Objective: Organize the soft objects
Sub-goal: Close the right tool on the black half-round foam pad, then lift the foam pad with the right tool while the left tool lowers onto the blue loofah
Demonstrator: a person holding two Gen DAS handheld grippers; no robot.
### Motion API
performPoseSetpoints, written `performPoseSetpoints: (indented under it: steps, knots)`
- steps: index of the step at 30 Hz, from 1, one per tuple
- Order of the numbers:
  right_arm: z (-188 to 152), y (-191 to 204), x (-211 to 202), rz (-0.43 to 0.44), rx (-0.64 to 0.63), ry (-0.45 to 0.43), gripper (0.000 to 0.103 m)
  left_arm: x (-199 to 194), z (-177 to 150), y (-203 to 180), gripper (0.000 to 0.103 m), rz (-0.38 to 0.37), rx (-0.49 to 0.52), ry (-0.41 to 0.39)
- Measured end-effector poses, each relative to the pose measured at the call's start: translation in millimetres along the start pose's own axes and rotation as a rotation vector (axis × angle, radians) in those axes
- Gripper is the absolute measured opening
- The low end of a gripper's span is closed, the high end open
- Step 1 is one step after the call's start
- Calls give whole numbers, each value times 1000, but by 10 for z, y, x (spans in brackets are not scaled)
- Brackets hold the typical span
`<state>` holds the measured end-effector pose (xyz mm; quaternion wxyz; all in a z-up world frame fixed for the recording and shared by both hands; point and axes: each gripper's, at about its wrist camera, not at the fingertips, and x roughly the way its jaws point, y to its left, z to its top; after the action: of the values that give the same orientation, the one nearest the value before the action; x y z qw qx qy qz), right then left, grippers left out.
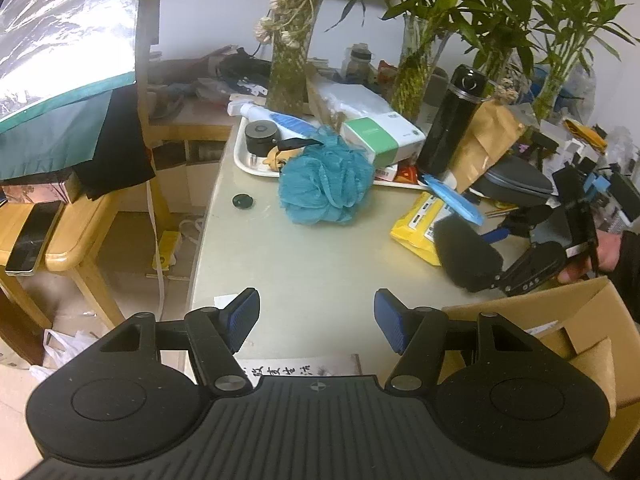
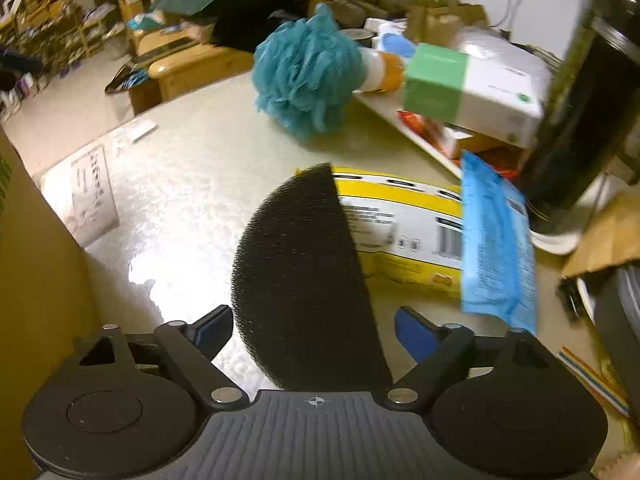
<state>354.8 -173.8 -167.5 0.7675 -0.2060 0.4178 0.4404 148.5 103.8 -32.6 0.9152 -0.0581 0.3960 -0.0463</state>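
Your left gripper (image 1: 317, 320) hangs low over the near edge of the pale table (image 1: 304, 248), its blue-padded fingers (image 1: 244, 316) spread wide with nothing between them. The teal mesh bath pouf (image 1: 326, 178) sits well ahead of it, slightly right of centre, resting on the table and leaning against the near rim of the white tray (image 1: 250, 162).

Your right gripper (image 2: 314, 330) has a black sponge (image 2: 304, 284) standing on edge between its fingers. The jaws look fairly wide in the right wrist view, and the right pad (image 2: 414, 334) shows a gap beside the sponge, so you cannot tell whether it is truly clamped. From the left wrist view, that sponge (image 1: 468, 254) sits at the tip of the right gripper (image 1: 498, 276), above the table, just left of the open cardboard box (image 1: 560, 320).

Beyond the sponge lies a yellow packet (image 2: 404, 232), with a blue wipes pack (image 2: 494, 240) overlapping its right end. The pouf (image 2: 306, 74) is farther off, up and left of the packet. A green and white tissue box (image 2: 472, 86) rests on the tray to the pouf's right.
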Motion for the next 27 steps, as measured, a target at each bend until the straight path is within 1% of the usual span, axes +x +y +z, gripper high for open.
performPoseSetpoints:
  steps: [1, 3, 7, 12, 16, 27]
  knots:
    - [9, 17, 27, -2, -10, 9, 71, 0, 4, 6, 62, 2, -1, 0]
    - [22, 52, 54, -9, -31, 27, 71, 0, 15, 7, 62, 7, 0, -2]
    - [39, 72, -42, 20, -30, 9, 69, -18, 31, 4, 62, 12, 10, -10]
    - [43, -10, -279, -31, 25, -38, 69, -37, 87, -49, 62, 23, 42, -24]
    - [46, -63, -522, -41, 86, -61, 68, -32, 176, -117, 62, 30, 85, -48]
    - [-14, 97, -1134, -143, 180, -134, 68, 64, 452, -229, 62, 41, 132, -94]
